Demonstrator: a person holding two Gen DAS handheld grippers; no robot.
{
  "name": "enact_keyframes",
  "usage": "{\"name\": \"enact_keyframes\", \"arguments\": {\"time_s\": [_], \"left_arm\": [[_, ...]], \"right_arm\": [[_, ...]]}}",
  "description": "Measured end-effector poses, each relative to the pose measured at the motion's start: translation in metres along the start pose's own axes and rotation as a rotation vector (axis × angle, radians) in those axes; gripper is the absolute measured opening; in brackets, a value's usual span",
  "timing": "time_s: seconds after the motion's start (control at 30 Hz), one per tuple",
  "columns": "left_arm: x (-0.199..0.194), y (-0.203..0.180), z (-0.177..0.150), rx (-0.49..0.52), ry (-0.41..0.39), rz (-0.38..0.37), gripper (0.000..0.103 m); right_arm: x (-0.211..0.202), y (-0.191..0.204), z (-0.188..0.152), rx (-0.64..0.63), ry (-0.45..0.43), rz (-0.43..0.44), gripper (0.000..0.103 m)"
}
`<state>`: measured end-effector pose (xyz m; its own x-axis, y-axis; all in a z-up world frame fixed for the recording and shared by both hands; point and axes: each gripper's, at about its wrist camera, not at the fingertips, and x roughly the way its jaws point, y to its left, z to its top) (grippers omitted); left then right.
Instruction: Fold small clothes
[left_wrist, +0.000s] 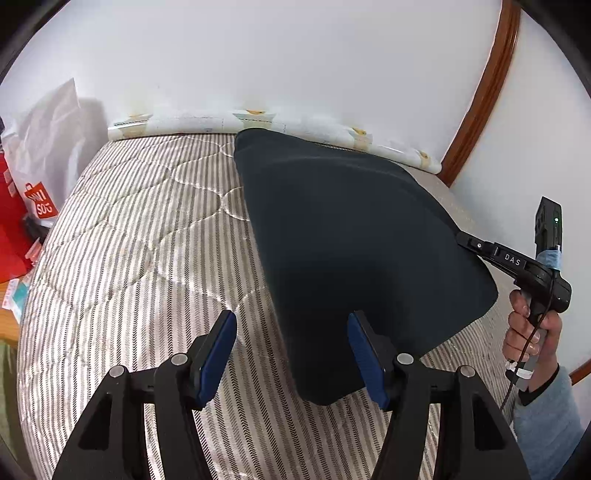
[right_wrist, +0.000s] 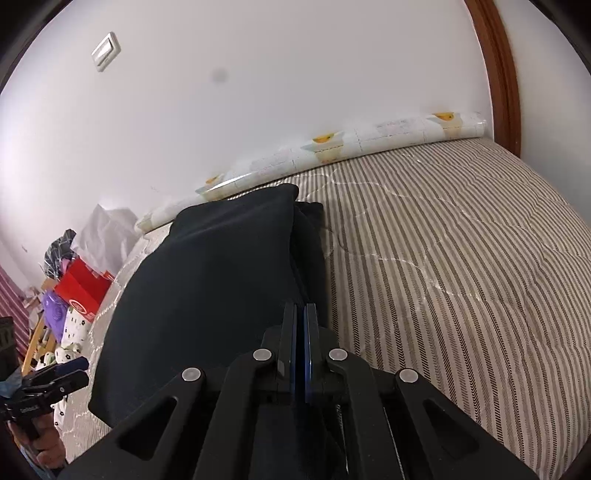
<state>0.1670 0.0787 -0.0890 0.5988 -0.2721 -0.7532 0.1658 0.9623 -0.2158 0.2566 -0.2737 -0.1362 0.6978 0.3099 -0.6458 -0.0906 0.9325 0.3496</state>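
Observation:
A dark navy garment (left_wrist: 351, 236) lies folded on the striped mattress (left_wrist: 129, 240), reaching from the wall toward me. My left gripper (left_wrist: 291, 317) is open; the garment's near left edge runs between its blue pads, which do not press on it. In the right wrist view the right gripper (right_wrist: 300, 314) has its pads together on the right edge of the garment (right_wrist: 214, 277), where several layers show. In the left wrist view the right gripper (left_wrist: 463, 238) bites that same edge, held by a hand (left_wrist: 532, 325). The left gripper (right_wrist: 83, 371) shows at the lower left.
A roll of patterned paper (left_wrist: 184, 123) lies along the wall at the mattress's far edge. A red and white shopping bag (left_wrist: 37, 206) and other clutter (right_wrist: 74, 295) sit beside the bed on the left. A wooden door frame (left_wrist: 480, 96) stands at the right.

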Motion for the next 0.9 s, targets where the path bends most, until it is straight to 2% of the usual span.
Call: {"name": "enact_keyframes", "arguments": {"time_s": [0.17, 0.33, 0.5, 0.7, 0.83, 0.9], "left_arm": [[0.002, 0.0, -0.005, 0.013, 0.013, 0.023, 0.06], [0.0, 0.0, -0.012, 0.031, 0.019, 0.02, 0.06], [0.003, -0.001, -0.019, 0.032, 0.031, 0.026, 0.061], [0.002, 0.0, -0.02, 0.041, 0.037, 0.022, 0.061], [0.001, 0.001, -0.005, 0.062, 0.019, 0.043, 0.061], [0.006, 0.003, 0.007, 0.057, 0.015, 0.054, 0.061]], "right_arm": [[0.0, 0.008, -0.003, -0.025, 0.012, -0.033, 0.003], [-0.021, 0.022, -0.005, -0.106, -0.008, -0.114, 0.004], [-0.041, 0.027, -0.02, -0.142, -0.027, -0.132, 0.004], [-0.039, 0.012, -0.048, -0.167, 0.033, -0.215, 0.006], [-0.05, 0.014, -0.03, -0.203, 0.006, -0.202, 0.009], [-0.05, 0.02, -0.013, -0.216, -0.019, -0.191, 0.015]]}}
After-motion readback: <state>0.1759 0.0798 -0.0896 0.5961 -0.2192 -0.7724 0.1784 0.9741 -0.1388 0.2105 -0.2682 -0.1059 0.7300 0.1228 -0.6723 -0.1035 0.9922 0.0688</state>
